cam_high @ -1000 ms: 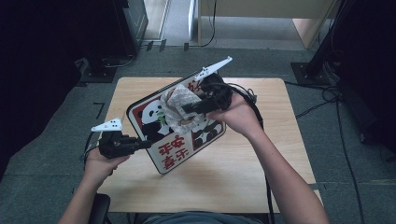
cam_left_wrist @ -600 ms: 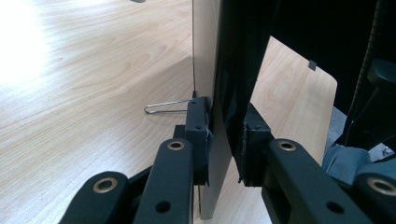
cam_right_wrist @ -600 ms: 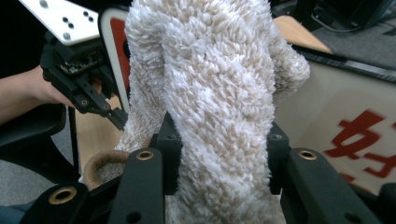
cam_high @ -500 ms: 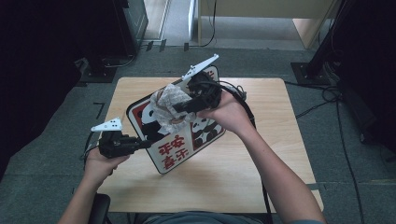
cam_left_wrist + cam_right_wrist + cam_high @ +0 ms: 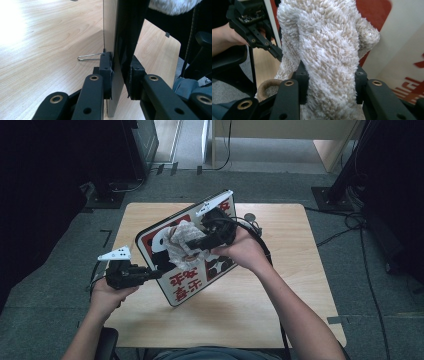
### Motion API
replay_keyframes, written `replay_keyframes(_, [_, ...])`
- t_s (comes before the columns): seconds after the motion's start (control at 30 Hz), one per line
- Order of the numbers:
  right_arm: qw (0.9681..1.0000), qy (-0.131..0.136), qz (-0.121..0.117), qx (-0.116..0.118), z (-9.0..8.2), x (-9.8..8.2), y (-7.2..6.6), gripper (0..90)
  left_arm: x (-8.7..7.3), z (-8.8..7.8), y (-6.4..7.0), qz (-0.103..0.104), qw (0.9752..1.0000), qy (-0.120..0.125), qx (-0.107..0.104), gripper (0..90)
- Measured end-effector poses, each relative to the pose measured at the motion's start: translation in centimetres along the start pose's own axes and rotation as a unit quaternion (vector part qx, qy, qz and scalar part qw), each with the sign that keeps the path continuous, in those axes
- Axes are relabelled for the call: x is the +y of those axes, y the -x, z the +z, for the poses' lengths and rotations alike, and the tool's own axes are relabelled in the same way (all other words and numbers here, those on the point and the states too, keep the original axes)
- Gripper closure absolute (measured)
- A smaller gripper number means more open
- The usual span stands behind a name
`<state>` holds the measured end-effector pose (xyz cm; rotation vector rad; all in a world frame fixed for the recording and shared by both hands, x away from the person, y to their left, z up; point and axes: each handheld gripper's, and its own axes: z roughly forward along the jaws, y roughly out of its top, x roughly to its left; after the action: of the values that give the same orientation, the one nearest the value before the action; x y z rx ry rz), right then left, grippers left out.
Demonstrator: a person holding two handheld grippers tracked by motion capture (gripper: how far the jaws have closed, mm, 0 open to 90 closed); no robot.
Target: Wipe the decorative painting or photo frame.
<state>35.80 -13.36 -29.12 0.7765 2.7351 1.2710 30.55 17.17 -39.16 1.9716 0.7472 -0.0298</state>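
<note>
A white board (image 5: 186, 285) printed with a panda and red characters is held tilted above the wooden table (image 5: 280, 320). My left gripper (image 5: 152, 274) is shut on its lower left edge; the left gripper view shows the jaws (image 5: 120, 75) clamping the thin board (image 5: 122, 37) edge-on. My right gripper (image 5: 194, 243) is shut on a fluffy cream cloth (image 5: 178, 242) and presses it against the board's face near the panda. In the right gripper view the cloth (image 5: 324, 45) bulges between the jaws (image 5: 329, 85), with the board (image 5: 402, 45) behind and the left gripper (image 5: 253, 25) at upper left.
A bent metal wire clip (image 5: 87, 57) lies on the table beside the board's edge. A small round object (image 5: 249, 217) sits near the far edge of the table. Cables (image 5: 345, 227) run over the grey floor at right, and dark furniture stands at left.
My right gripper has slid the cloth a little down and to the left across the board's face. The left gripper keeps its hold in the same place.
</note>
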Motion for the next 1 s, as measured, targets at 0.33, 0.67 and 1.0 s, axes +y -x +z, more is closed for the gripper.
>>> replay_keyframes(0.33, [0.9999,0.000,0.005,0.010,1.2,-1.8,-0.1,62.0,0.0,0.0,-0.1,0.001,1.0000,-0.002,-0.002,77.9])
replay_keyframes(0.67, [0.9999,-0.003,0.006,0.015,2.2,-3.5,0.0,61.9,-0.1,0.0,0.0,0.002,1.0000,0.001,-0.001,77.9])
replay_keyframes(1.0, [0.9998,0.002,0.010,0.019,3.1,-5.2,0.1,61.9,-0.1,-0.1,0.0,0.006,1.0000,0.002,0.001,77.9])
